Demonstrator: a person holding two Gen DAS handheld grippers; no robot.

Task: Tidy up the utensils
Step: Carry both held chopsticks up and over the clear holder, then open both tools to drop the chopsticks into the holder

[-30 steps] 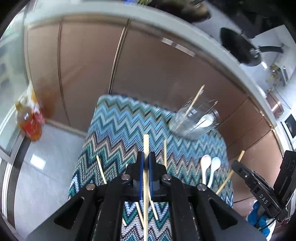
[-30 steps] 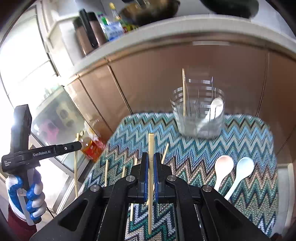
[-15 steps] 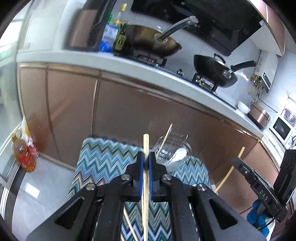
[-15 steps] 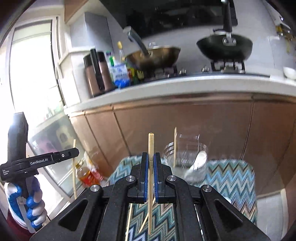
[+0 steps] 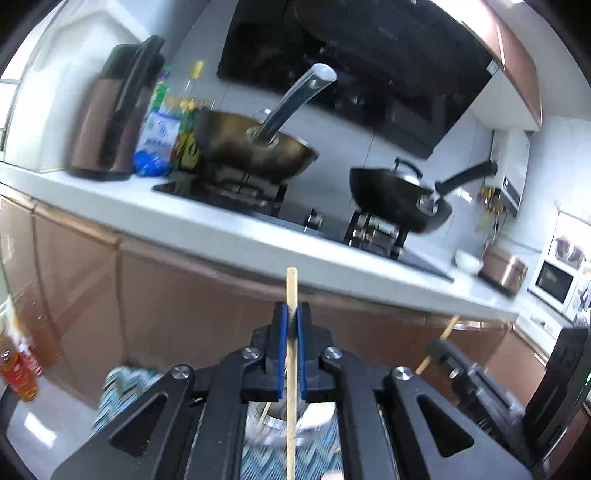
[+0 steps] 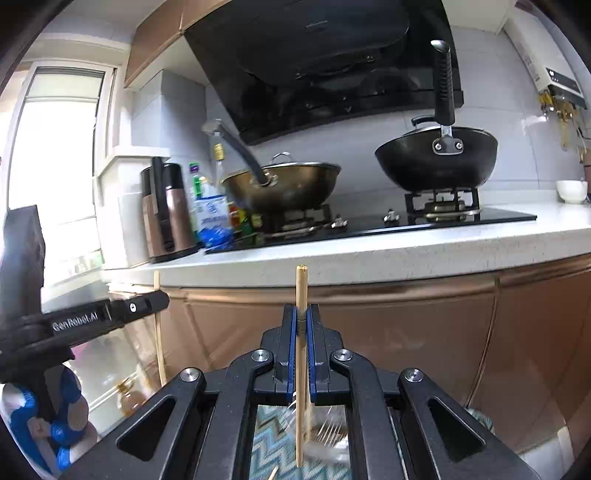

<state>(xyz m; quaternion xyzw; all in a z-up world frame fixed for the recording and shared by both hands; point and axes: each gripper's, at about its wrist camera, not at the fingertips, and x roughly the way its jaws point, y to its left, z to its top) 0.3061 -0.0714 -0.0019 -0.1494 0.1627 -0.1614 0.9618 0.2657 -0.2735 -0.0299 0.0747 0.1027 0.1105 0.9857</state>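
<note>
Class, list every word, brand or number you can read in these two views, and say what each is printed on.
"GenRobot.AI": on the left hand-held gripper, seen in the right wrist view.
Range hood: a faint brand mark, too small to read.
Blue-and-white bag and bottles on the counter: labels too blurred to read in either view.
Nothing else is legible.
</note>
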